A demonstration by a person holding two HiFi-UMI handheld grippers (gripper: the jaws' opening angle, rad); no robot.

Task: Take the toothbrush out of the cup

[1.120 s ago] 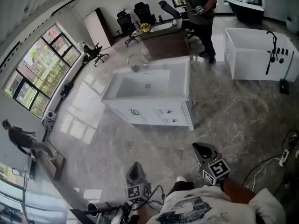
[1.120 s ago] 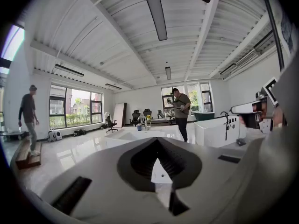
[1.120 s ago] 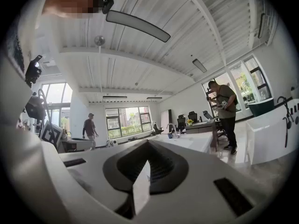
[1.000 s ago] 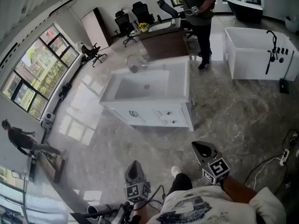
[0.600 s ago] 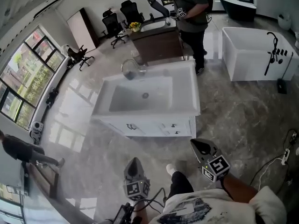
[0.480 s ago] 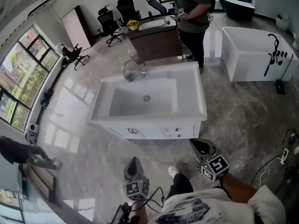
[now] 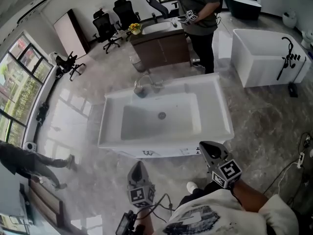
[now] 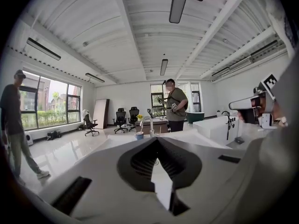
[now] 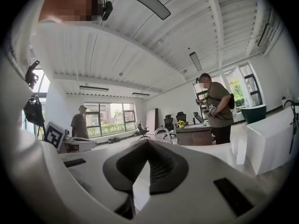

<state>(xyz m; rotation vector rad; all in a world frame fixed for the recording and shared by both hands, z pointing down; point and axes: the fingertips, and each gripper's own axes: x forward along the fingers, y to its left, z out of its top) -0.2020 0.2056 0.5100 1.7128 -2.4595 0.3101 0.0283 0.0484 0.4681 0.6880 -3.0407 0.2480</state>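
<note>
A small cup (image 7: 141,92) stands at the back rim of the white sink vanity (image 7: 217,112), beside the chrome faucet (image 7: 147,80). It shows again, small and bluish, in the left gripper view (image 8: 139,135). The toothbrush is too small to make out. My left gripper (image 7: 137,166) is held over the floor in front of the vanity, jaws shut and empty, pointing at the basin (image 8: 156,139). My right gripper (image 7: 207,148) is close to the vanity's front right corner, also shut with nothing in it (image 9: 148,142). Both are well short of the cup.
A person (image 7: 198,13) stands at a brown desk (image 7: 161,45) behind the vanity. At the right is a white bathtub (image 7: 264,55) with cables (image 7: 293,165) on the floor nearby. Another person (image 7: 29,160) walks at the left. Office chairs (image 7: 110,18) line the back.
The vanity has come much nearer and larger in the head view. Both grippers have been carried forward toward it, jaws unchanged. The person at the left has walked on.
</note>
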